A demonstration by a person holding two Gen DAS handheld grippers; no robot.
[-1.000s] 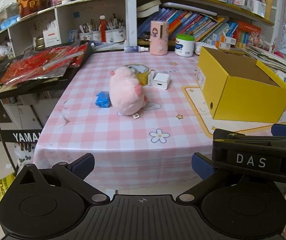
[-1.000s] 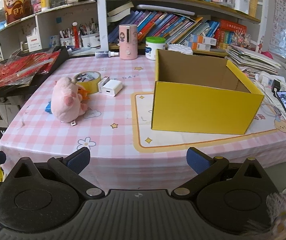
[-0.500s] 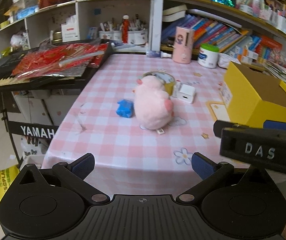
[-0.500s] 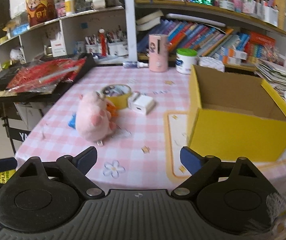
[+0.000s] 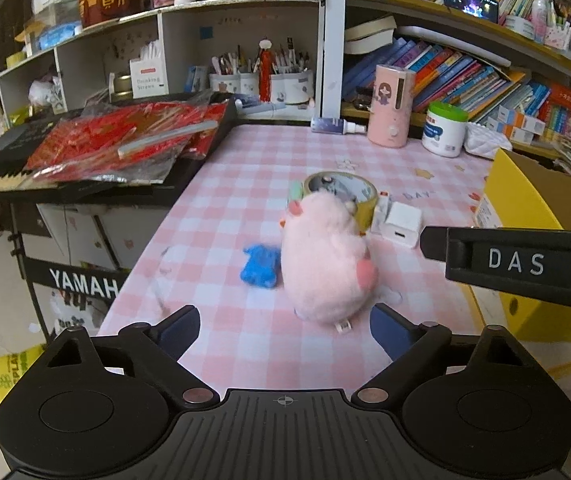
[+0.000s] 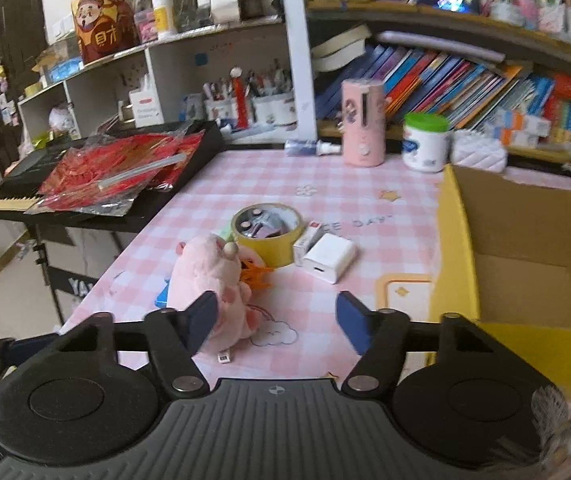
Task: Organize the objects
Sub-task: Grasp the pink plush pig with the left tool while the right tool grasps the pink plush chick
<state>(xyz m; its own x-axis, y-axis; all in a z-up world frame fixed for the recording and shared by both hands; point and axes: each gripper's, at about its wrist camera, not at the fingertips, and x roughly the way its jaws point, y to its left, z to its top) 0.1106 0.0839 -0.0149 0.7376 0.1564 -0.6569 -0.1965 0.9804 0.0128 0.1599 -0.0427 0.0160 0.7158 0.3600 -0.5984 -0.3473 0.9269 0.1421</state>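
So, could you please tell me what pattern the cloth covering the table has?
Pink-and-white checked tablecloth, with small stars; clearest in the left wrist view.

Fluffy pink plush toy [image 5: 325,264], glossy checked tablecloth [image 5: 237,200], matt cardboard box [image 6: 525,240], smooth white plastic charger [image 6: 329,258].

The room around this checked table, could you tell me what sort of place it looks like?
Probably a home study or hobby room: packed bookshelves, pen pots on a cubby shelf, and a Yamaha keyboard beside the table.

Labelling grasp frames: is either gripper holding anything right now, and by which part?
Nothing is held. The left gripper and right gripper have both just been closing, with nothing clamped; the pink plush sits free on the table.
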